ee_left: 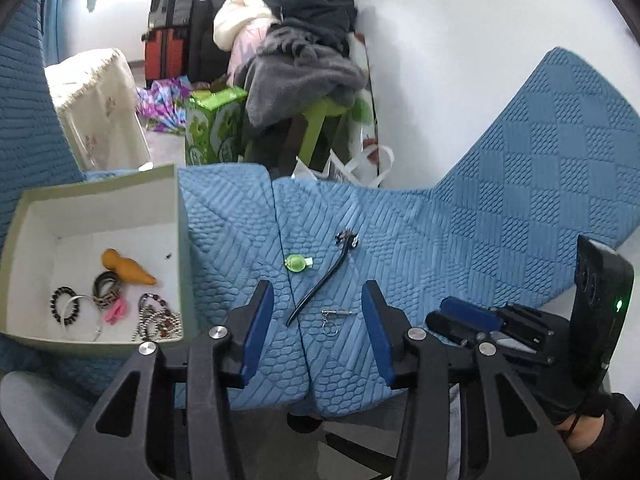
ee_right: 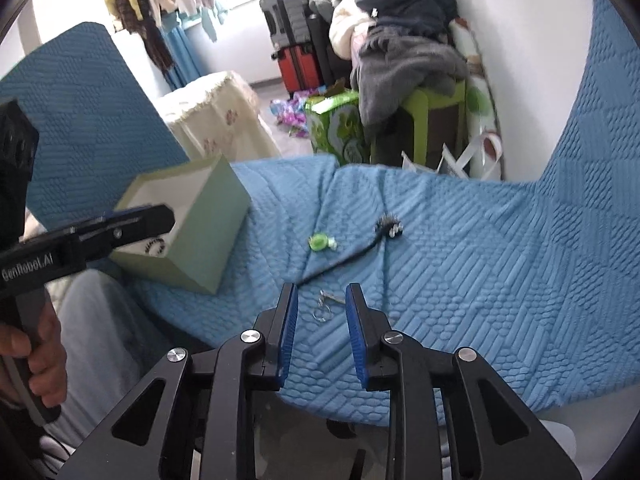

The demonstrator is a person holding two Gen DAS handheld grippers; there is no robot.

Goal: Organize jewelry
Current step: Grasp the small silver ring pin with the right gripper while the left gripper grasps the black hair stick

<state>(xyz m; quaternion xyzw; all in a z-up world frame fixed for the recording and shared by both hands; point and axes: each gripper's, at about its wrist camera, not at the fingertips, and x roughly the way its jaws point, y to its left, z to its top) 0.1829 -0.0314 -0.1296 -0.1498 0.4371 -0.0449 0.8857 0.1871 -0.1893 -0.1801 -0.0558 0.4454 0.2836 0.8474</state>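
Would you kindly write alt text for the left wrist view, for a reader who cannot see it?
The open left gripper hovers over a blue quilted cover where a small silver keyring, a black hair stick and a green clip lie. At left, a pale green box holds bracelets and beads; the right gripper shows at right.

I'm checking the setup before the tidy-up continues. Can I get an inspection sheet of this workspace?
Surface: blue quilted cover, creased.
Job's things: green box holds bracelets and chains; green charm, black hair stick and small keyring lie loose on the cover.
Clutter: nothing seen on the cover.
Grippers: left gripper and right gripper, jaws open, empty.
Cables: nothing seen.
Surroundings: suitcases, piled clothes, green stool.
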